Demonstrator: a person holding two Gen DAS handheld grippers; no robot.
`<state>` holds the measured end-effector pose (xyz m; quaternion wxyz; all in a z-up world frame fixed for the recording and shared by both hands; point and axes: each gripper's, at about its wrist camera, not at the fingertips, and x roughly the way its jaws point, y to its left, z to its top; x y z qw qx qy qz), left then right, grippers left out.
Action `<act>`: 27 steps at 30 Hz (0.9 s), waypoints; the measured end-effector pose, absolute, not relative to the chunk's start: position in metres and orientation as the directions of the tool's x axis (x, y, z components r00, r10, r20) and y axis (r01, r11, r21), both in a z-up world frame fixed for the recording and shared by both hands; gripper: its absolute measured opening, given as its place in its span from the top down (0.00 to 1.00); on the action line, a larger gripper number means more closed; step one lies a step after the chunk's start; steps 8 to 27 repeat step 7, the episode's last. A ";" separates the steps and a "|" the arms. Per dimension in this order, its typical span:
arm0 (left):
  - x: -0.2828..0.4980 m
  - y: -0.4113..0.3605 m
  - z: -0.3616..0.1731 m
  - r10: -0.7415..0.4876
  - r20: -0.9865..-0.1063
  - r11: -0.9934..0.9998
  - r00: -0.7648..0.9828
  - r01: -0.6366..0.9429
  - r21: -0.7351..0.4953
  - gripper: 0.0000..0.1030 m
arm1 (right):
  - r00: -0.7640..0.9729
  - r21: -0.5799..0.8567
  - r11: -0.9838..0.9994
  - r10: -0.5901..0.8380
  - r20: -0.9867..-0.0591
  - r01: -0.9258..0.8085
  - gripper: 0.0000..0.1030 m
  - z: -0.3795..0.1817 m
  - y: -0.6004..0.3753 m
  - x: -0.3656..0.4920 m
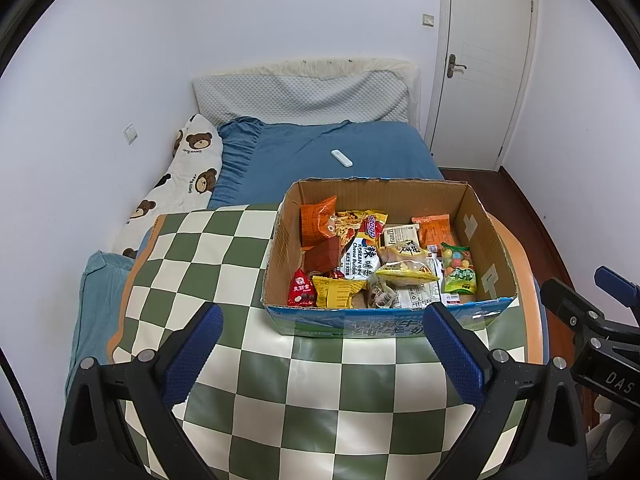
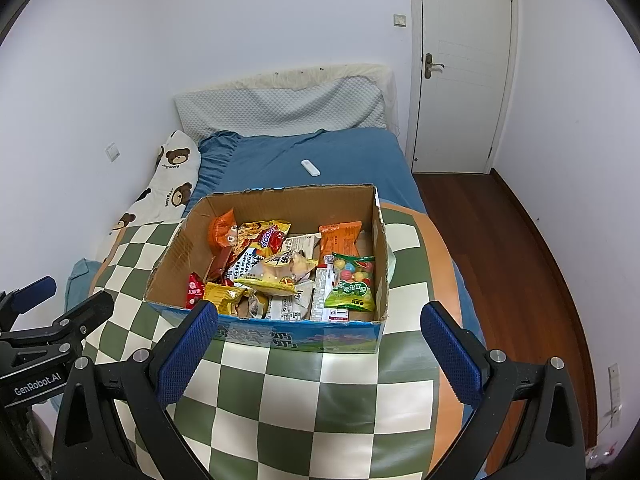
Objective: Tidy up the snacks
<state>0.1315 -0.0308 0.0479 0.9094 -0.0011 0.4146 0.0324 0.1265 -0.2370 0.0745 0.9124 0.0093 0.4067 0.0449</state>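
Note:
An open cardboard box (image 1: 486,240) sits on a green and white checkered cloth (image 1: 224,264), full of several snack packets. Among them are an orange bag (image 1: 316,220), a red packet (image 1: 301,289), a yellow packet (image 1: 336,290) and a green candy bag (image 1: 460,268). The box also shows in the right wrist view (image 2: 180,256), with the candy bag (image 2: 352,280) at its right side. My left gripper (image 1: 322,344) is open and empty, just in front of the box. My right gripper (image 2: 320,340) is open and empty at the box's front edge.
Behind the box lies a bed with a blue sheet (image 1: 320,140), a white remote (image 1: 342,158), a grey pillow (image 1: 300,96) and a bear-print pillow (image 1: 188,176). A white door (image 1: 484,60) and wooden floor (image 2: 520,260) are at the right.

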 end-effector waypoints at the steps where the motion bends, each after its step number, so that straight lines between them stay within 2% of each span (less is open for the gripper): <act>1: 0.131 -0.031 0.048 0.057 -0.754 0.998 0.655 -0.059 0.024 0.00 | 0.665 0.055 0.996 0.091 -0.742 -0.074 0.00 0.075 -0.237 0.126; 27: 0.130 -0.030 0.049 0.060 -0.746 0.998 0.663 -0.061 0.026 0.00 | 0.665 0.055 0.996 0.091 -0.741 -0.075 0.00 0.075 -0.237 0.126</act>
